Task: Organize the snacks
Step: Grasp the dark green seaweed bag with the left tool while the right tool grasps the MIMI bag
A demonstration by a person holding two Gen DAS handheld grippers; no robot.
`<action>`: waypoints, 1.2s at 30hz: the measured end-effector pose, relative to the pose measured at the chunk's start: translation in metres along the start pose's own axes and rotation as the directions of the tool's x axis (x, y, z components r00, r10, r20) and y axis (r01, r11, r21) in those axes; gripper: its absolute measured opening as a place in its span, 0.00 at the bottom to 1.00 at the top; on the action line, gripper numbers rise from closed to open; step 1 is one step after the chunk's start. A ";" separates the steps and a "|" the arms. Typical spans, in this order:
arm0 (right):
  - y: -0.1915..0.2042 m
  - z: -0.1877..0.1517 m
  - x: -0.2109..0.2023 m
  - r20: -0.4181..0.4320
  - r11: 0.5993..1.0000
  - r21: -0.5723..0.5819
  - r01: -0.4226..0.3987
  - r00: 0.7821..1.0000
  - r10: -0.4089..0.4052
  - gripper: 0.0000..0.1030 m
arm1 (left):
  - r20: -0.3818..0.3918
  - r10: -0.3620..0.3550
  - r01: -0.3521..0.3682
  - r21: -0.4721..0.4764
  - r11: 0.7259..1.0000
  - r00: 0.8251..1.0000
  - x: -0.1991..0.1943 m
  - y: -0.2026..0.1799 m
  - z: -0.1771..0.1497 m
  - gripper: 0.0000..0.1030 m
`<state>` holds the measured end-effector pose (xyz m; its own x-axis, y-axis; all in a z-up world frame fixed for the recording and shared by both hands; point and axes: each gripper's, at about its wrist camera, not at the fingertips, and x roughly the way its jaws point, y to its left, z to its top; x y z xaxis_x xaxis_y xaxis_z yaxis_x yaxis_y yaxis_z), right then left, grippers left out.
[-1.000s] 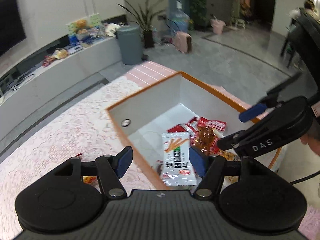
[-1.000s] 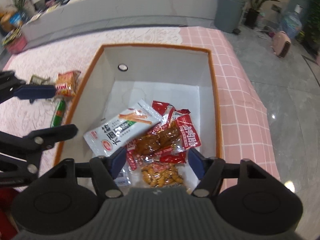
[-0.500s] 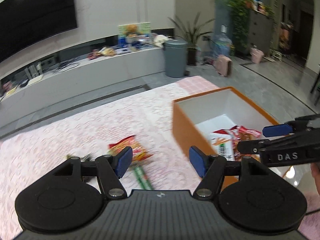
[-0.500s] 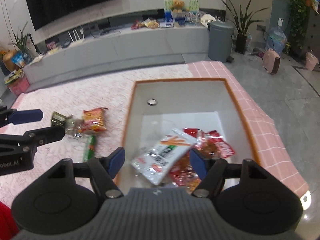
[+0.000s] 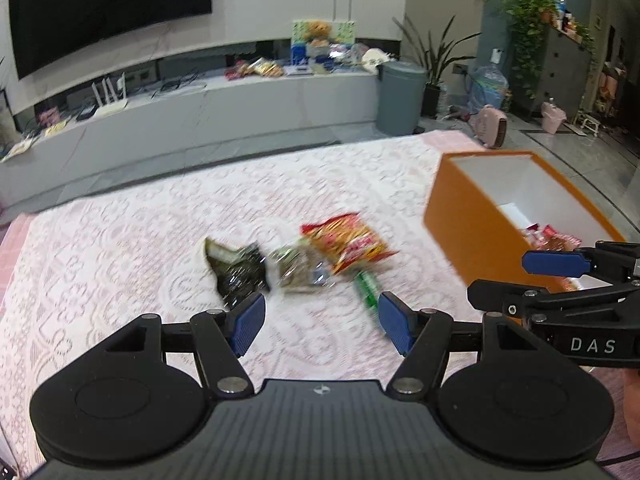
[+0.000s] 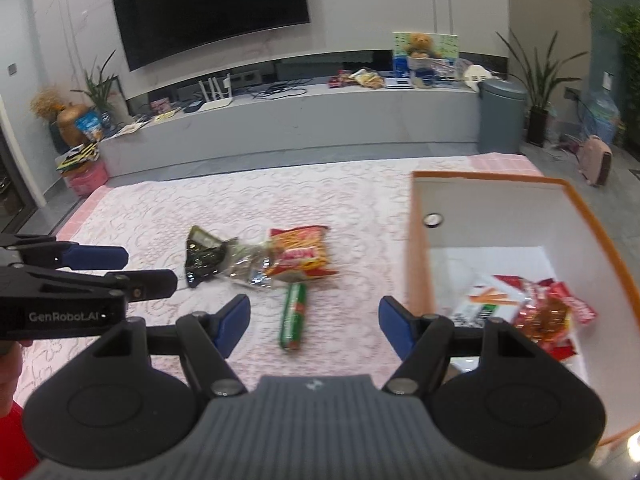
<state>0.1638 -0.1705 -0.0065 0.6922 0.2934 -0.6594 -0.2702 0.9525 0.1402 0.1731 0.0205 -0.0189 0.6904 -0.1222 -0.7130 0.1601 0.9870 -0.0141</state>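
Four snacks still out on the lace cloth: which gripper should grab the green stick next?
Right, probably. The green stick lies between the right gripper's open fingers; the left gripper faces the dark packet, with the stick by its right finger. The box is on the right.

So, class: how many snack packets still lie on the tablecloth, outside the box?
4, clustered left of the box: dark packet, clear packet, orange packet, green stick nearest. None seems hidden.
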 end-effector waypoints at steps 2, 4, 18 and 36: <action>0.009 -0.002 0.009 -0.003 1.000 -0.011 0.003 1.000 -0.003 0.67 | -0.017 0.006 -0.006 -0.012 1.000 1.000 0.005 0.008 -0.006 0.74; 0.019 -0.004 0.018 -0.006 1.000 -0.023 0.002 1.000 -0.002 0.67 | -0.033 0.011 -0.012 -0.031 0.999 0.999 0.011 0.019 -0.012 0.74; 0.049 -0.007 0.092 -0.027 0.985 -0.169 0.029 0.999 -0.034 0.64 | -0.060 0.045 -0.053 -0.125 0.991 0.997 0.048 0.060 -0.029 0.74; 0.032 0.043 0.179 -0.103 0.991 -0.128 0.031 0.994 -0.044 0.68 | -0.053 -0.002 -0.012 -0.279 0.960 0.999 0.128 0.104 0.006 0.71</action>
<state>0.3082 -0.0834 -0.0882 0.6311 0.2411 -0.7372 -0.3321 0.9429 0.0241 0.2819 0.1070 -0.1072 0.6518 -0.1188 -0.7490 -0.0516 0.9784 -0.2002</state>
